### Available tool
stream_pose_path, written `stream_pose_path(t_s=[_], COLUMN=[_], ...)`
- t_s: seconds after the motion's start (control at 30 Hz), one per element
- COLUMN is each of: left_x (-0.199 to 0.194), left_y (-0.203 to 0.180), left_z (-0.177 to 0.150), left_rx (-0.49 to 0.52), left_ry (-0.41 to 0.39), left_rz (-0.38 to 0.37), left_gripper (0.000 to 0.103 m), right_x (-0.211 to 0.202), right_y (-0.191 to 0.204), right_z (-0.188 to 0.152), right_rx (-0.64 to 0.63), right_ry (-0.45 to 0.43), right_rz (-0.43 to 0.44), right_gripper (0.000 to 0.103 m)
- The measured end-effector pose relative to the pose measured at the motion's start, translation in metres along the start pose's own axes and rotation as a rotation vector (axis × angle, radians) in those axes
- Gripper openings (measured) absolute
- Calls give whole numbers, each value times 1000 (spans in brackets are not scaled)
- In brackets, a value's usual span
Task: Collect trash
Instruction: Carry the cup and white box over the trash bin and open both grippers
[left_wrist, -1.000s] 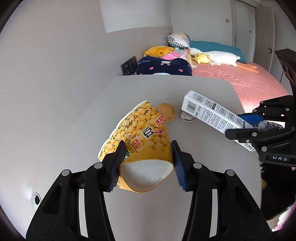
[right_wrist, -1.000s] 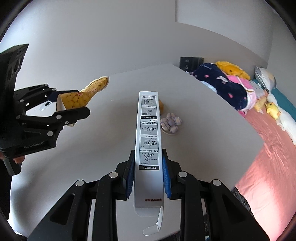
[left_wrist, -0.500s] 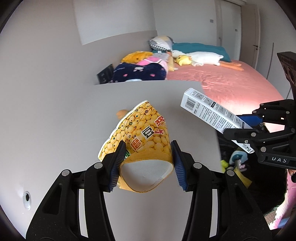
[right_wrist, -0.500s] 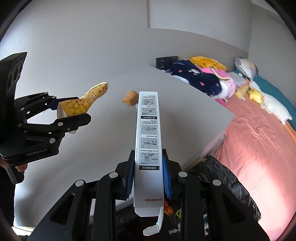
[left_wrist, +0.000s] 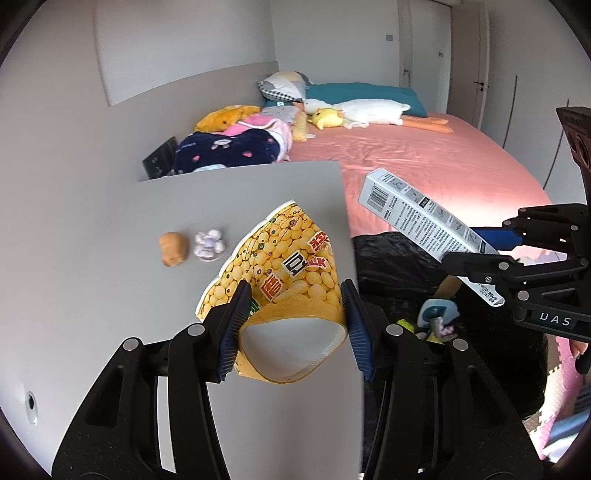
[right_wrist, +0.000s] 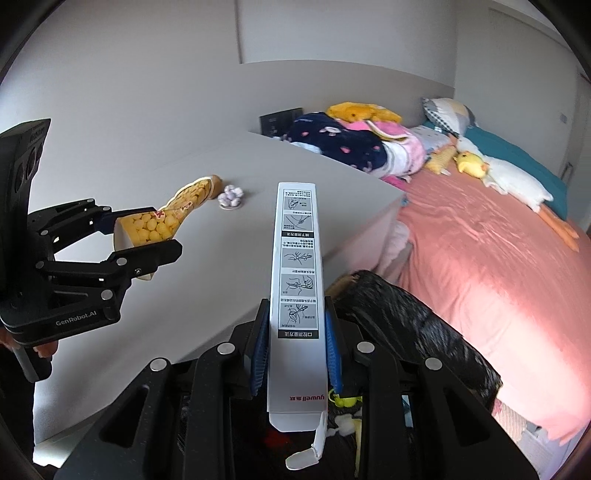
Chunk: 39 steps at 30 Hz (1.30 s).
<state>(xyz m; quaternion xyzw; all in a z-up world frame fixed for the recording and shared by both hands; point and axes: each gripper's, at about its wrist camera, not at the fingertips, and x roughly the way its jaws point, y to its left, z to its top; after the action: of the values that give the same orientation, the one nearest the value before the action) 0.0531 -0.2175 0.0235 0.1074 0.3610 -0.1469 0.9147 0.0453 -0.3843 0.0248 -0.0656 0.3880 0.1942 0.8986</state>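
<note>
My left gripper (left_wrist: 293, 325) is shut on a crushed yellow snack cup (left_wrist: 284, 266) printed with corn kernels, held above the right edge of the grey table (left_wrist: 110, 229). In the right wrist view the same left gripper (right_wrist: 147, 236) and snack cup (right_wrist: 166, 218) show at the left. My right gripper (right_wrist: 293, 339) is shut on a long white carton (right_wrist: 297, 266) with printed instructions, over a black trash bag (right_wrist: 417, 317). The left wrist view shows that right gripper (left_wrist: 480, 254) and carton (left_wrist: 417, 221) at the right, above the black bag (left_wrist: 399, 266).
A small brown lump (left_wrist: 172, 248) and a crumpled pale purple wrapper (left_wrist: 208, 243) lie on the table. Beyond it is a bed with a pink sheet (left_wrist: 406, 155), pillows and plush toys (left_wrist: 354, 114). Small items (left_wrist: 432, 317) show inside the bag. Pink foam mats (left_wrist: 565, 369) cover the floor.
Both grippers have swung right, off the table's middle toward its right edge. The black bag has come into view under the carton. Both grips are unchanged.
</note>
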Motion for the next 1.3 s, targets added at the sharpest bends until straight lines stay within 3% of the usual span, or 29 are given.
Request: stream_pose_path(t_s=[1.2, 1.23, 1.27, 1.3], left_x=[29, 29, 29, 27], left_y=[-108, -111, -114, -118], left_z=[19, 18, 16, 14], left_rx=[118, 128, 139, 158], left_ry=[68, 74, 76, 67], left_rz=[-229, -253, -266, -263], left_gripper=[50, 58, 68, 94], right_x=[-53, -54, -57, -60], right_y=[-96, -98, -101, -103], right_z=[-61, -61, -62, -63], right_rx=[267, 277, 299, 311], right_ry=[-21, -20, -29, -39], right_rz=[-196, -202, -212, -215], right_gripper=[29, 31, 43, 65])
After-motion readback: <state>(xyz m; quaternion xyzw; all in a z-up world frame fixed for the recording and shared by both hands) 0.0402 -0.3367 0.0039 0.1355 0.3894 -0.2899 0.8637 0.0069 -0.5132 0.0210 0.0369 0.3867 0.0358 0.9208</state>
